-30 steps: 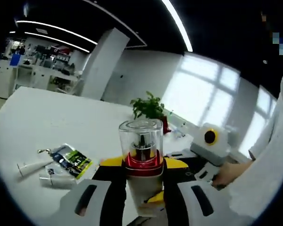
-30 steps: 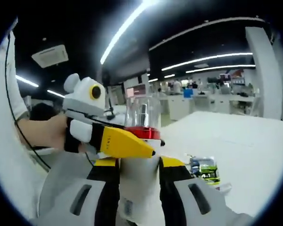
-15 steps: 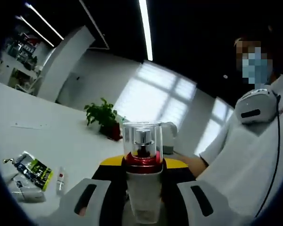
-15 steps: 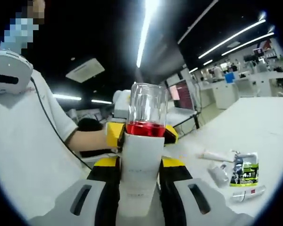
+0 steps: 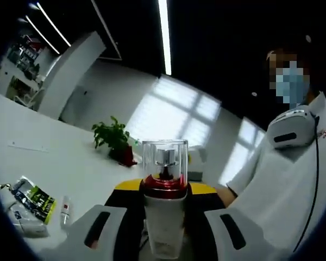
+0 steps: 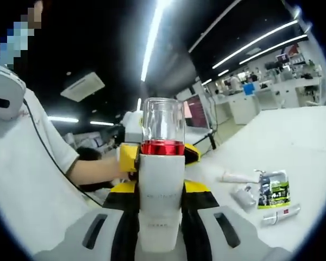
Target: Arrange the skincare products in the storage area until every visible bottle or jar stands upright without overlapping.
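Between the jaws at 6 o'clock of the left gripper view: left gripper (image 5: 164,228), clamped from both sides on a white bottle (image 5: 164,223) with a red collar (image 5: 164,185) and a clear cap (image 5: 164,160); bottle upright along the jaws, lifted off the table (image 5: 54,163). Just behind the bottle, yellow jaw tips of the other gripper at either side of the collar.

Between the jaws at 6 o'clock of the right gripper view: right gripper (image 6: 161,217), likewise closed on the same white bottle (image 6: 161,190), red collar (image 6: 162,147) and clear cap (image 6: 163,119) rising above the jaw tips. Beyond the collar, yellow tips of the left gripper (image 6: 152,155) flanking the bottle, with a hand (image 6: 111,166) behind at 9 o'clock.

Toward 8 o'clock of the left gripper view, lying flat on the table: a green-and-black sachet (image 5: 32,197), a small white tube (image 5: 66,209) beside it. Toward 4 o'clock of the right gripper view, on the table (image 6: 293,141): the sachet (image 6: 273,191), a long white tube (image 6: 238,176), a silvery tube (image 6: 281,214), all lying down.

Farther off at 11 o'clock of the left gripper view: a potted plant (image 5: 115,140) on the table. At 3 o'clock, a person's white sleeve (image 5: 282,185).
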Demonstrator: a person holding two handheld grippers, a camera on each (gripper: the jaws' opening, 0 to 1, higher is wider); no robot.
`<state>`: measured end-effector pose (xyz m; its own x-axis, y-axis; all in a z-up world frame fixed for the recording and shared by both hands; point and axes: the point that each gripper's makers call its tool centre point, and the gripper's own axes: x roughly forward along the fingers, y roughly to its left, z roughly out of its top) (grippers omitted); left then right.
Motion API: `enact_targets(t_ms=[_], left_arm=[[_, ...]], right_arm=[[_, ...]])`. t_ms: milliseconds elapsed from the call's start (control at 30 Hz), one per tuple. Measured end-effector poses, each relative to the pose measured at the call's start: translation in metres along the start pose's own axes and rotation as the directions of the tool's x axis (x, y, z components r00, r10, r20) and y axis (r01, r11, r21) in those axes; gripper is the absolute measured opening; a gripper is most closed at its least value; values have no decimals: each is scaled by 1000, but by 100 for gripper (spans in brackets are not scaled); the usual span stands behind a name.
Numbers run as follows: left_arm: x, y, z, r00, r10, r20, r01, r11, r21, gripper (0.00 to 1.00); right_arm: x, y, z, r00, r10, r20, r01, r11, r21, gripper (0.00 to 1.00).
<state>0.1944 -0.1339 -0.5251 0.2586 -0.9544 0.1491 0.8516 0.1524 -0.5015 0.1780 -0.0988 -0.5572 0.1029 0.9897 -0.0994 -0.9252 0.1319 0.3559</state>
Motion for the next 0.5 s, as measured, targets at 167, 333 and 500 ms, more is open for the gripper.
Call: enact_targets(t_ms=[167, 333, 500], left_arm=[[-1, 9, 4, 999, 48, -2, -48, 999, -2, 25], [2, 26, 7, 982, 188, 12, -188, 982, -4, 29], [1, 45, 12, 925, 373, 76, -374, 927, 0, 31]], right_arm=[[1, -9, 3, 998, -59, 10, 60, 998, -37, 27], [0, -28, 1, 967, -251, -52, 234, 949, -212, 27], [-2, -48, 3, 913, -405, -48, 377, 882, -283, 27]])
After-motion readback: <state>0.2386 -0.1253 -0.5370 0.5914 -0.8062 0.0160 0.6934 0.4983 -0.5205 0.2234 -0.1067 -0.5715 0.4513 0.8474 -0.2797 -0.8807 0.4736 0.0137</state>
